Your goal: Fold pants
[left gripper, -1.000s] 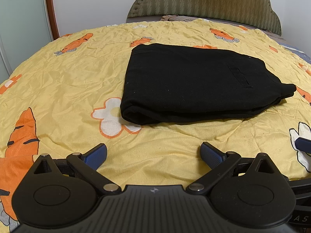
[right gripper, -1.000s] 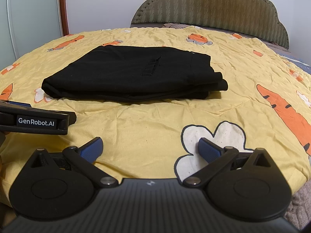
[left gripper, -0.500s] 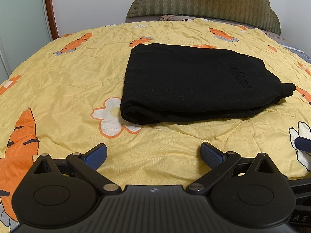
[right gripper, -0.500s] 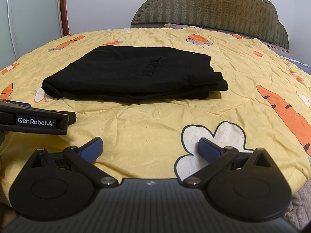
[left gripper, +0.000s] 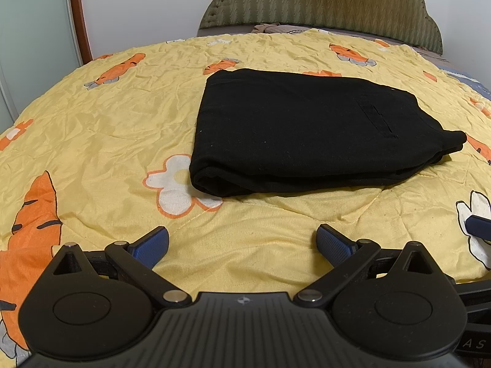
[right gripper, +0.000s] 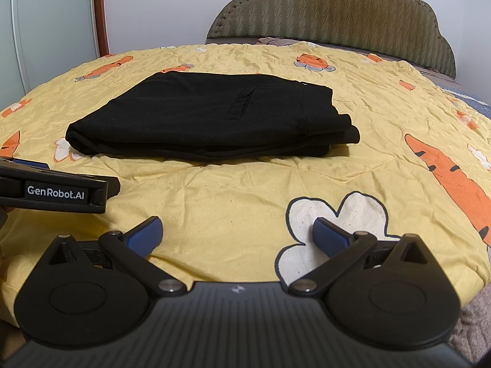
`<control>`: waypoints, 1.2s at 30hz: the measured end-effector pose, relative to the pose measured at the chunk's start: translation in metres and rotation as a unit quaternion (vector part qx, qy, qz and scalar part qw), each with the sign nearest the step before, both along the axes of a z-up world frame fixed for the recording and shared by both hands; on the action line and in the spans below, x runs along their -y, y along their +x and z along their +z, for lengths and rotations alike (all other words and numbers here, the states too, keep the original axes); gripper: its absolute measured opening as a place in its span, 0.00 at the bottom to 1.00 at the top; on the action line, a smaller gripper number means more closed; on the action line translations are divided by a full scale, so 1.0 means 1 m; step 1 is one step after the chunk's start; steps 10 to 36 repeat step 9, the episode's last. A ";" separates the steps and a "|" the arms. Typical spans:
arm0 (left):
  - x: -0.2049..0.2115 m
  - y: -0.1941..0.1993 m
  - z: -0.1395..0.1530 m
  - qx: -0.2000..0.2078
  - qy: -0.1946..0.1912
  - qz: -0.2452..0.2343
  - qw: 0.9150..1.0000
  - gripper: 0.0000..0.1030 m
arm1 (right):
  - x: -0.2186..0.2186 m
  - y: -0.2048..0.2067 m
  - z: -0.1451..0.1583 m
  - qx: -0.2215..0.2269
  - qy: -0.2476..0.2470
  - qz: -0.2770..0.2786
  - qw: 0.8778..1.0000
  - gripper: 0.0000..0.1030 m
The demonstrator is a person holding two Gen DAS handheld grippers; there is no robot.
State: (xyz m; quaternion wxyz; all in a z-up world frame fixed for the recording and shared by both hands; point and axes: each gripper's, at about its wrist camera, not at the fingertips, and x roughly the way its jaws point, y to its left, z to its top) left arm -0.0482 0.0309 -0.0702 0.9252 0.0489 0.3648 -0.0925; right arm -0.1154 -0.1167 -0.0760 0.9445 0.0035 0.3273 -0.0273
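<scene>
Black pants (left gripper: 307,128) lie folded into a compact stack on the yellow bedspread (left gripper: 107,128), a back pocket slit facing up. In the right wrist view the same pants (right gripper: 214,116) sit in the middle of the bed. My left gripper (left gripper: 242,242) is open, well short of the stack's near edge, with nothing between its blue pads. My right gripper (right gripper: 236,233) is also open and holds nothing, over a white flower print. The left gripper's body (right gripper: 55,190) shows at the left edge of the right wrist view.
The bedspread carries orange carrot and white flower prints. A padded olive headboard (left gripper: 322,3) stands at the far end against a white wall. A glass door with a wooden frame (left gripper: 76,15) is at the left. The bed's near right edge (right gripper: 478,276) drops to grey fabric.
</scene>
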 end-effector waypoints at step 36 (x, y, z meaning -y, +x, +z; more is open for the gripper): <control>-0.003 -0.004 0.005 0.022 0.004 -0.016 1.000 1.00 | 0.000 0.000 0.000 0.000 0.000 0.000 1.000 1.00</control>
